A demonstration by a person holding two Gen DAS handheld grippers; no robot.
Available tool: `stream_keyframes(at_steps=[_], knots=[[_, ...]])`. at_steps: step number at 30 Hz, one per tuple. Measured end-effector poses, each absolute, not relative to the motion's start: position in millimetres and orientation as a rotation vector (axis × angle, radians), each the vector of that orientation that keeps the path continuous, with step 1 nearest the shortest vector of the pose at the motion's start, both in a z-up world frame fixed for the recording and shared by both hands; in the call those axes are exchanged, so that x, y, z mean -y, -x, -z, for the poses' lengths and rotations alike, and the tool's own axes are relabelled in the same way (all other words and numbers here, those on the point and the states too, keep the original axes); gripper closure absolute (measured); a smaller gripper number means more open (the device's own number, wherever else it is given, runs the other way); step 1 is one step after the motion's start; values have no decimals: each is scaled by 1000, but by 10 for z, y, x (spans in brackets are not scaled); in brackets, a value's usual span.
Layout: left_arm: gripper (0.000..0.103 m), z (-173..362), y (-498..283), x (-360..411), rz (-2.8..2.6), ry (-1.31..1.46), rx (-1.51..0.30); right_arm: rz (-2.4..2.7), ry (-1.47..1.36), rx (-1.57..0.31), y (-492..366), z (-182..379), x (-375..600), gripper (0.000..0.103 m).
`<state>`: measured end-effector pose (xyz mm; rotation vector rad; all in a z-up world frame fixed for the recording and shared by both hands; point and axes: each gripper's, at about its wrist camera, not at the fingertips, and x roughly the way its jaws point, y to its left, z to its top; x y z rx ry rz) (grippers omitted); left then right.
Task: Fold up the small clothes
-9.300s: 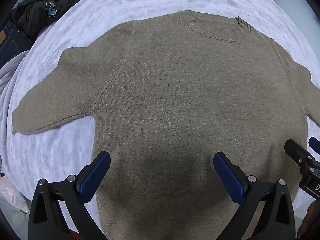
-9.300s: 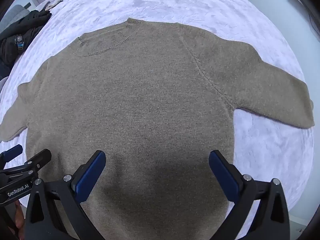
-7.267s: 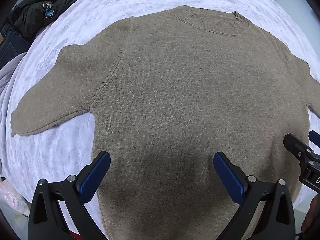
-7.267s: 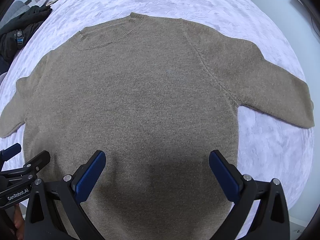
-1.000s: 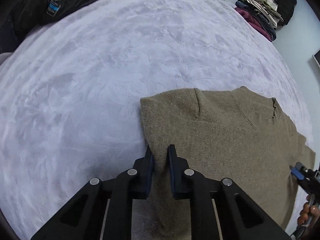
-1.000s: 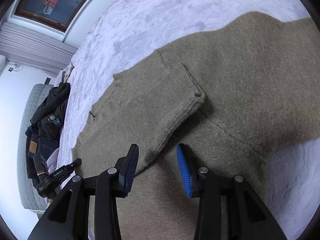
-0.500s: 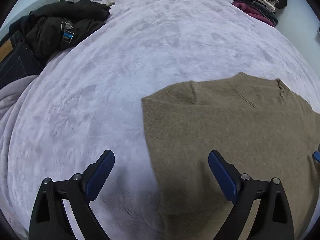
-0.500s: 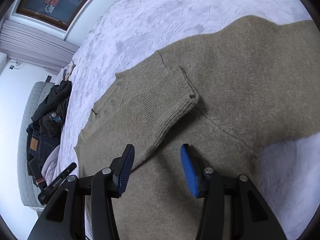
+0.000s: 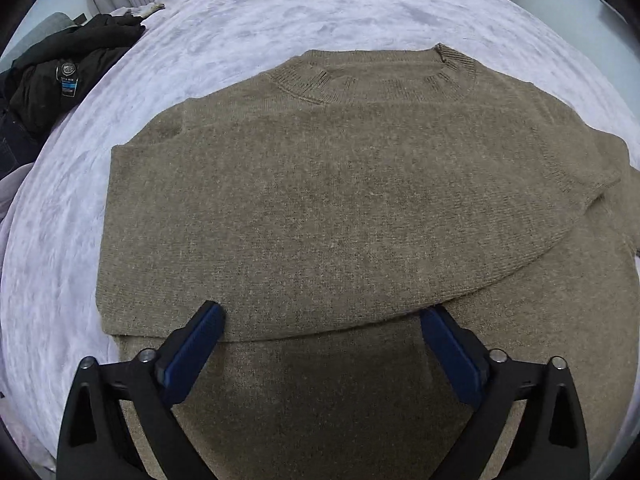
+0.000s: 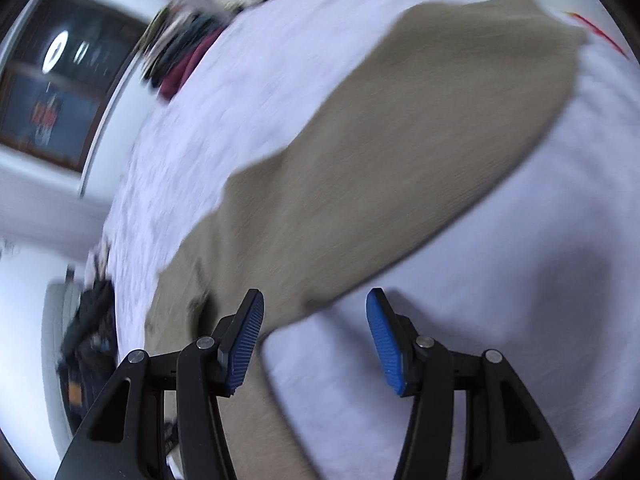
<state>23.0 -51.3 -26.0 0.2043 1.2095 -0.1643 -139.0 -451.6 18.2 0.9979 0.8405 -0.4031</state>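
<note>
Blue pads on the left tool (image 9: 320,344) are standing wide apart and still spreading, hovering above the sweater (image 9: 340,400) with nothing between them. Just ahead of them is lying the left sleeve (image 9: 320,240), folded across the chest, its lower edge close to the pad tips. Beyond it the ribbed collar (image 9: 376,84) is facing the far side of the bed (image 9: 280,12), and dark clothes (image 9: 68,76) are sitting at the bed's left edge.

Over on the right tool (image 10: 314,340), the pads are about half apart and empty, their gap barely changing. That view is smearing with motion; the right sleeve (image 10: 420,152) is stretching away across the bed, not yet folded, with its underarm edge just under the left pad.

Judging from this, the next step is bringing that sleeve across. The risks: a fast, blurred approach could be closing the pads on the blanket as well as the knit, or pinching only a thin edge that slips free. Dragging the sleeve could also be shifting the sweater body and pulling the folded sleeve askew.
</note>
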Motion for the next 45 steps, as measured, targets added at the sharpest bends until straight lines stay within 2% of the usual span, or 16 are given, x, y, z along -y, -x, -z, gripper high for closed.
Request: stream_keyframes(at_steps=[8, 13, 17, 23, 24, 25, 26, 27, 28, 32, 36, 41, 45], knots=[[0, 316, -341, 456, 161, -145, -1255, 543, -1198, -625, 1791, -68, 5377, 46], [1, -87, -341, 672, 232, -59, -1235, 539, -1218, -603, 1692, -56, 5526, 46], [1, -230, -527, 1272, 300, -51, -1186, 517, -1215, -611, 1647, -63, 5573, 46], [1, 118, -683, 2217, 337, -209, -1209, 484, -1284, -577, 1688, -28, 5693, 46], [1, 120, -641, 2287, 334, -251, -1182, 475, -1304, -571, 1688, -13, 5714, 47], [1, 87, -603, 2306, 348, -263, -1161, 460, -1327, -560, 1678, -3, 5728, 58], [1, 38, -582, 2273, 379, -244, -1160, 440, -1342, -551, 1659, 0, 5733, 71], [1, 0, -575, 2210, 401, -214, -1173, 423, -1353, -544, 1640, -8, 5734, 94], [1, -29, -571, 2136, 410, -192, -1186, 407, -1360, -528, 1619, -27, 5730, 97], [1, -154, -525, 1743, 372, -177, -1177, 277, -1345, -480, 1390, -217, 5599, 97], [1, -217, -451, 1187, 333, -146, -1177, 72, -1211, -527, 902, -577, 5147, 97], [1, -220, -374, 456, 228, -123, -1184, -185, -795, -731, 71, -966, 3913, 97], [1, -160, -376, 70, 151, -100, -1195, -302, -512, -916, -427, -706, 2758, 97]])
